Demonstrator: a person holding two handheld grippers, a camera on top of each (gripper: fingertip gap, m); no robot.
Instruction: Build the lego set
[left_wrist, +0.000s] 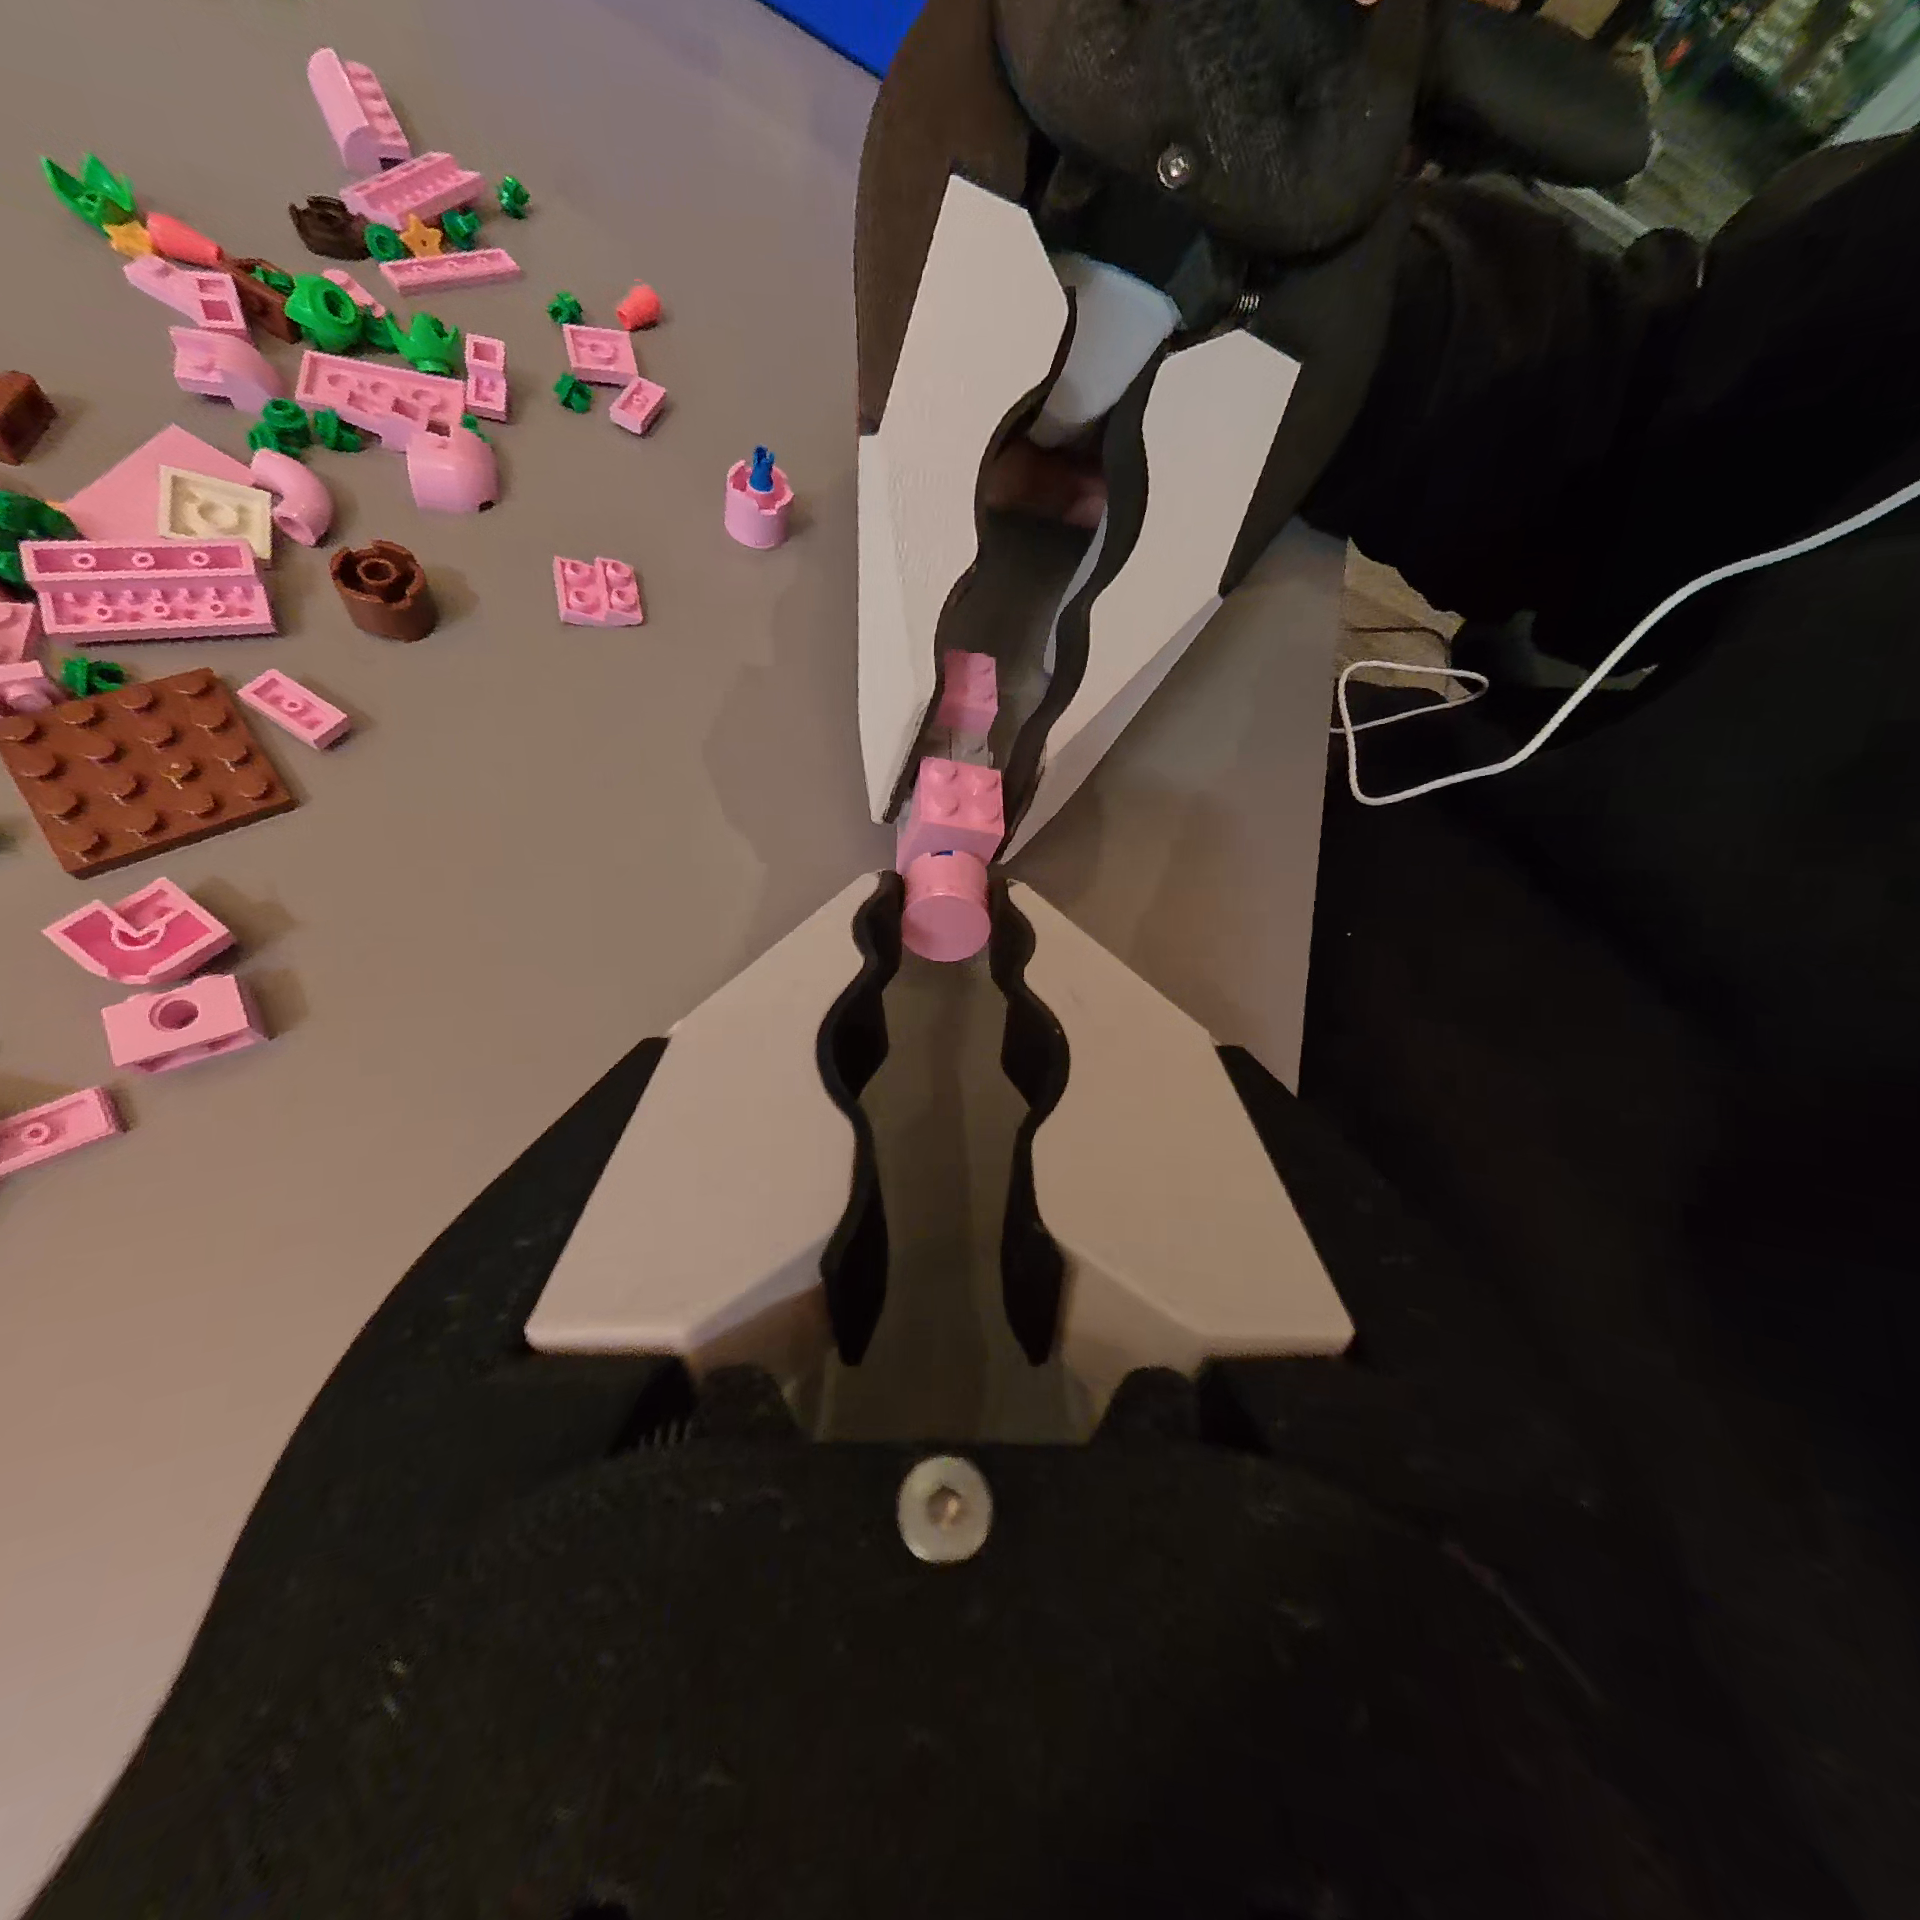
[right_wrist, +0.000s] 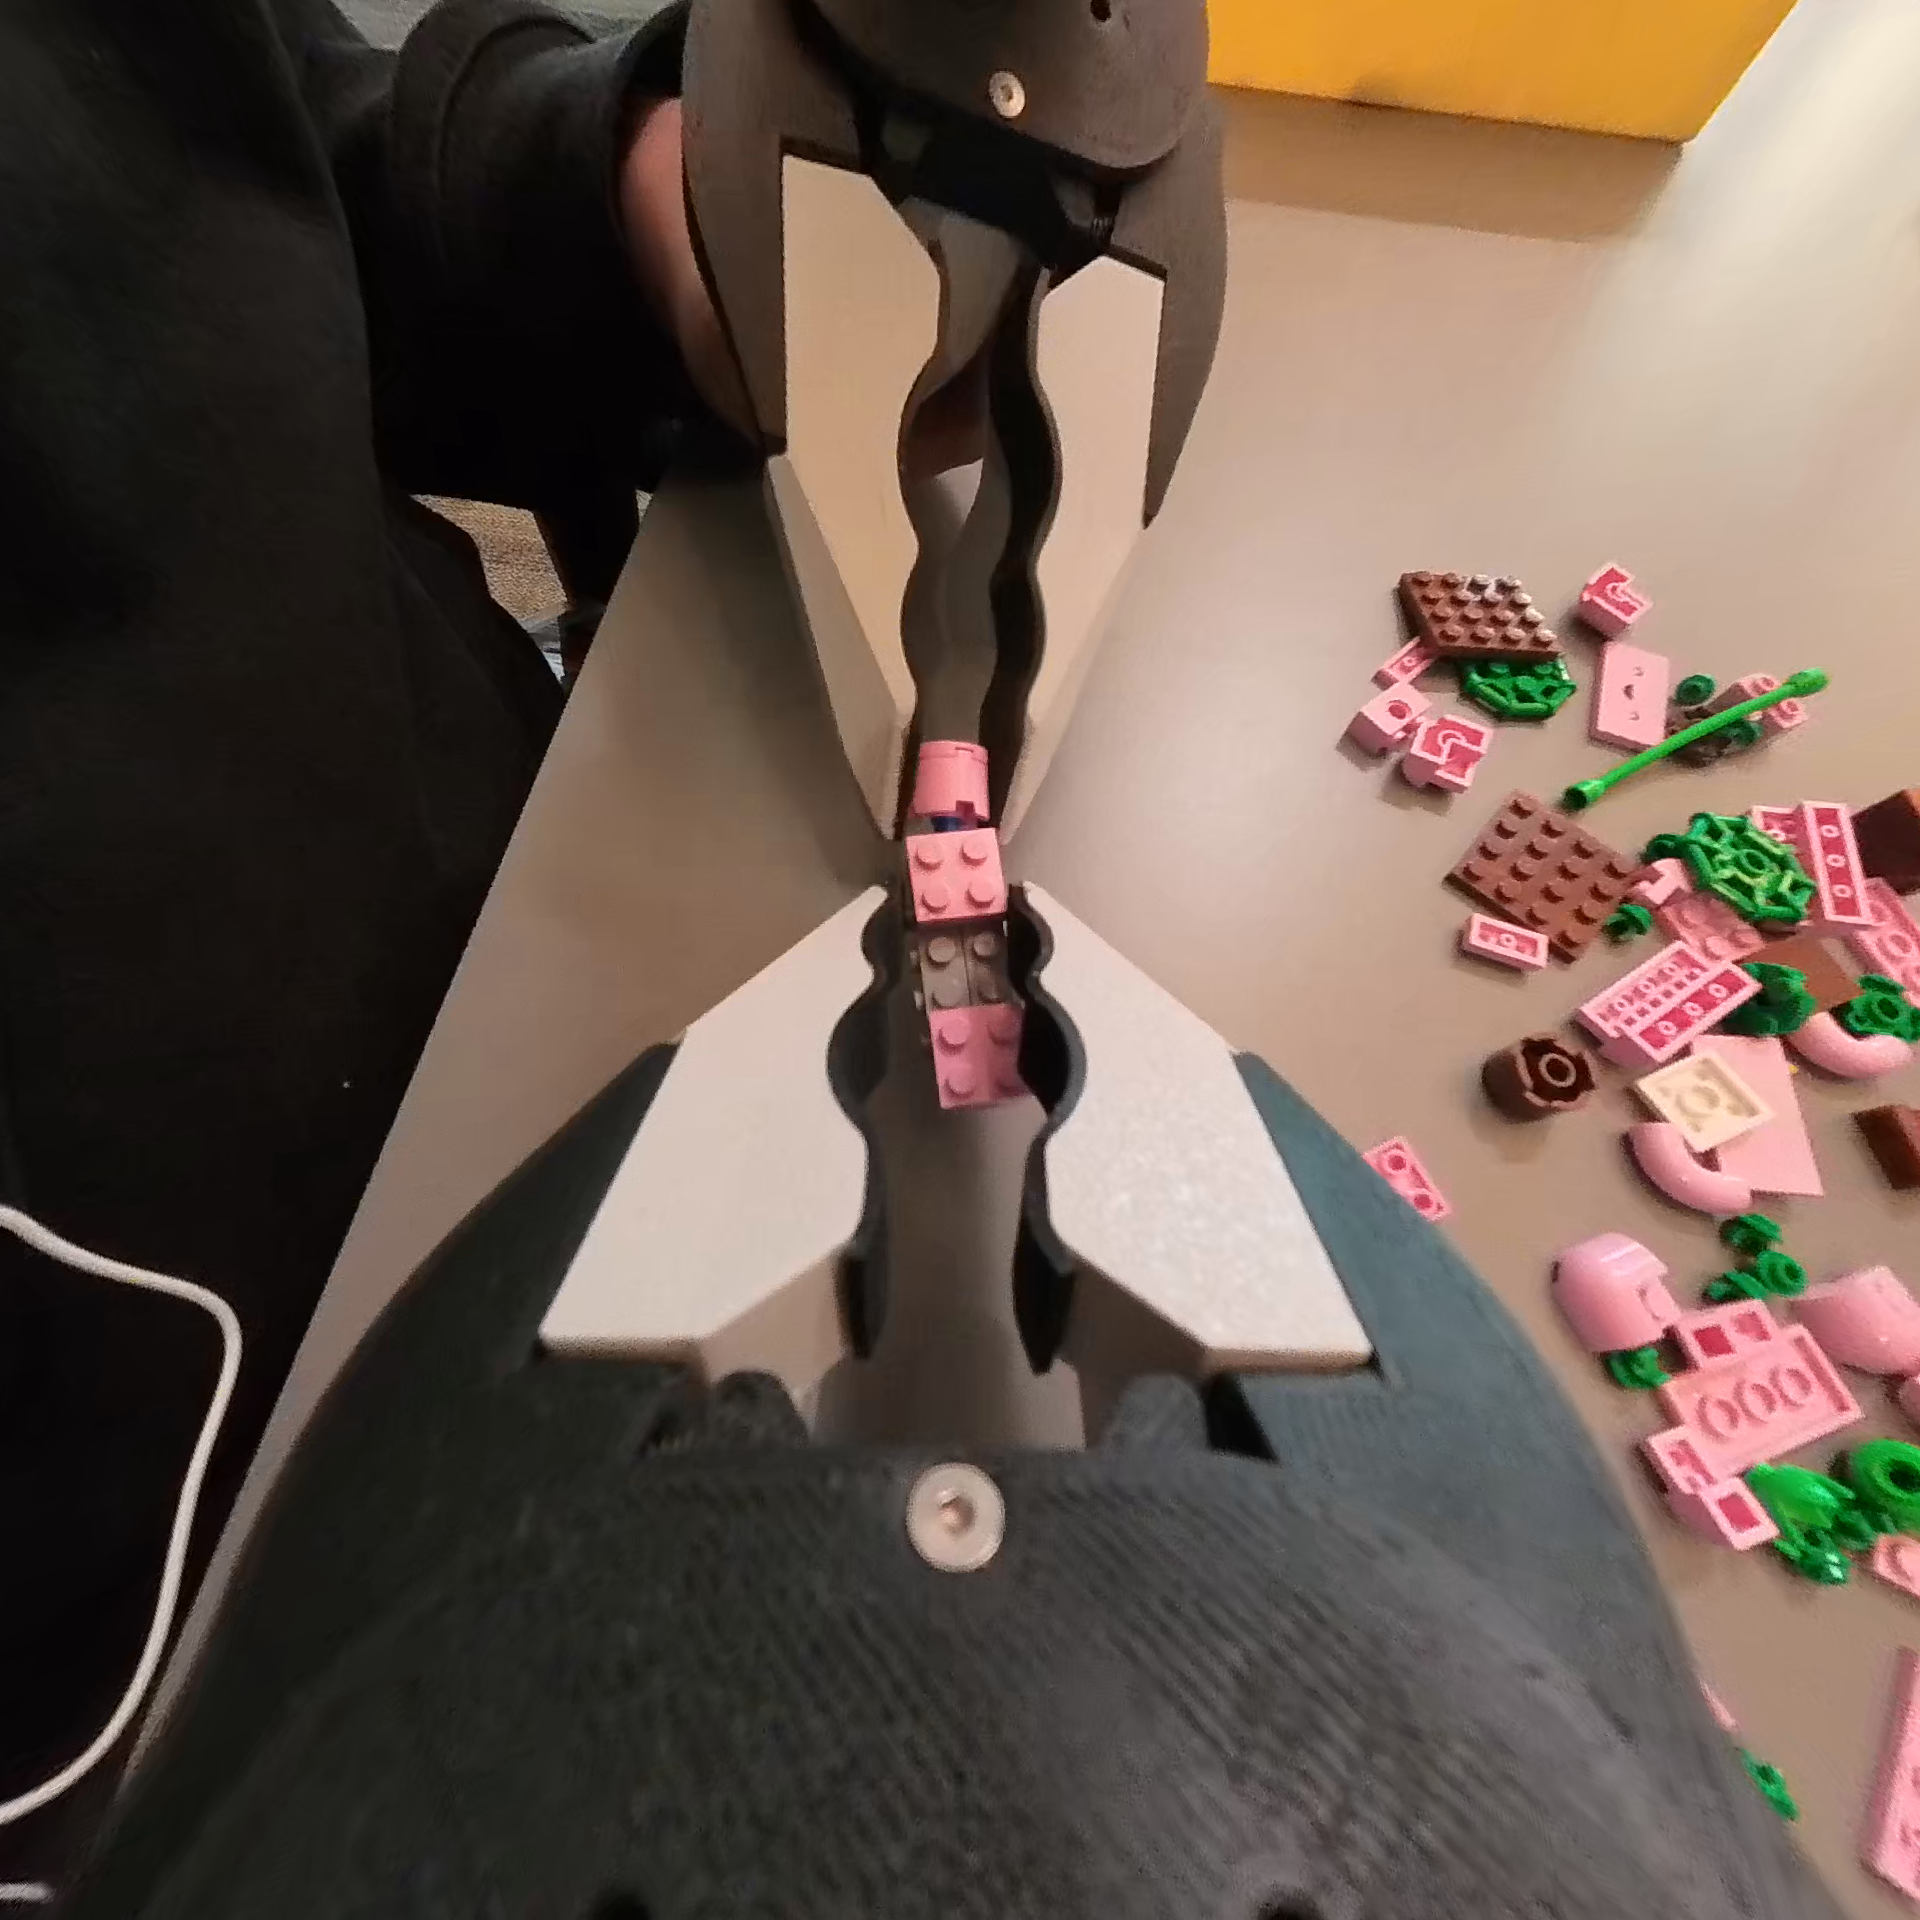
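My left gripper (left_wrist: 943, 896) is shut on a pink round brick (left_wrist: 943, 916), held above the table's edge. My right gripper (left_wrist: 952, 823) meets it tip to tip from the far side. In the right wrist view my right gripper (right_wrist: 954, 906) is shut on a short bar built from a pink 2x2 brick (right_wrist: 956, 878), a dark grey brick (right_wrist: 961, 966) and another pink brick (right_wrist: 971, 1060). The left gripper (right_wrist: 951, 808) holds the round brick (right_wrist: 948, 777) against the bar's front end. A bit of blue (right_wrist: 943, 823) shows in the joint between them.
Loose pink, green and brown pieces lie on the grey table (left_wrist: 582, 831), among them a brown plate (left_wrist: 135, 769), a brown round brick (left_wrist: 379, 587) and a pink round brick with a blue pin (left_wrist: 758, 504). A person in black and a white cable (left_wrist: 1558, 644) are beyond the table edge. Left and right tips are no more than a few centimetres apart. The brown plate (left_wrist: 135, 769) is about equally far from each gripper, around 12 cm. The right camera catches it too, in the right wrist view (right_wrist: 1545, 864).
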